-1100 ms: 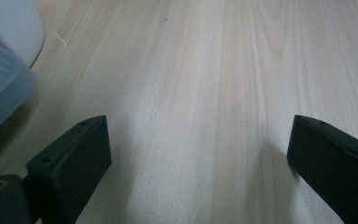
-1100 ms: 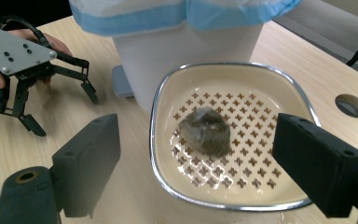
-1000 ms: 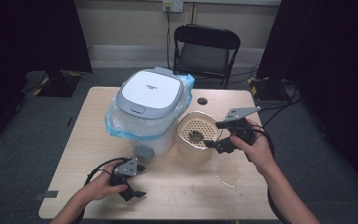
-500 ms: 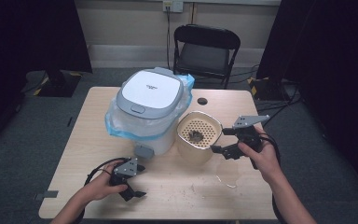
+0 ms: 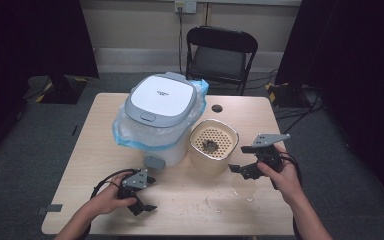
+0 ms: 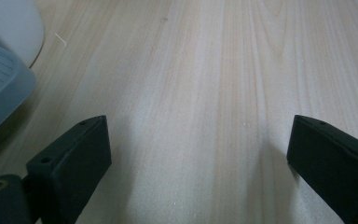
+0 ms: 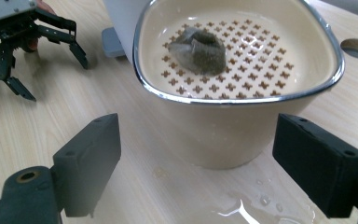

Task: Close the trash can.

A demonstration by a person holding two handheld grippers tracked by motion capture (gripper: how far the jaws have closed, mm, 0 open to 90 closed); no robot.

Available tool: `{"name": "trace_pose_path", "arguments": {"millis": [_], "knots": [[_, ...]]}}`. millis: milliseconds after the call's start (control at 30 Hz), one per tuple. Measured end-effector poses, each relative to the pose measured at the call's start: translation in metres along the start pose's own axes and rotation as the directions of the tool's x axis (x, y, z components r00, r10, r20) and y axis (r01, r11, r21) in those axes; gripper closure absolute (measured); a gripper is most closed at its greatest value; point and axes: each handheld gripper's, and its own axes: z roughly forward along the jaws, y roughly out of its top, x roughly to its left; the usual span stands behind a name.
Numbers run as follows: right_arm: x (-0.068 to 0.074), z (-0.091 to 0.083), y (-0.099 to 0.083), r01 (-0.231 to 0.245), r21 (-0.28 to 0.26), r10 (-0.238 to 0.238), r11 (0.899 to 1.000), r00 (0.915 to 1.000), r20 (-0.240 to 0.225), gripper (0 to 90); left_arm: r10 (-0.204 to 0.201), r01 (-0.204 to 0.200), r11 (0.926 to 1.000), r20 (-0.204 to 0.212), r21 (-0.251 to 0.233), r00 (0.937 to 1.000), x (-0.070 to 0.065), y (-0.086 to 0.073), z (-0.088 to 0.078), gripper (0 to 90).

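Both claws stand apart and empty: we see the left gripper (image 5: 147, 196) low over the bare table (image 5: 100, 130) near its front edge, and the right gripper (image 5: 240, 160) just beside the beige bowl (image 5: 213, 150). Inside the bowl, 1 dark clump (image 7: 198, 45) lies on the perforated bottom. Behind stands the white appliance (image 5: 157, 117), wrapped in clear plastic. Water (image 7: 251, 207) pools by the bowl.

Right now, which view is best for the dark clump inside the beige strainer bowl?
The right gripper view: the dark clump sits close and sharp on the perforated floor of the strainer bowl. The high view shows it as a small dark speck in the bowl. The left gripper view looks along the table.
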Motion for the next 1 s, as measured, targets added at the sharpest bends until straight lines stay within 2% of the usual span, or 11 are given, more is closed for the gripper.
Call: {"name": "trace_pose_path", "arguments": {"millis": [467, 1000], "knots": [[-0.002, 0.001, -0.03, -0.022, 0.016, 0.022, 1.0, 0.9996, 0.02, 14.7, 0.001, -0.001, 1.0, 0.0, 0.0, 1.0, 0.0, 0.0, 0.0, 5.5], [-0.002, 0.003, -0.056, -0.056, 0.009, 0.056, 0.998, 0.9984, 0.014, 14.7, 0.001, -0.001, 1.0, -0.001, -0.001, 1.0, 0.0, 0.0, 0.0, 5.5]]}}
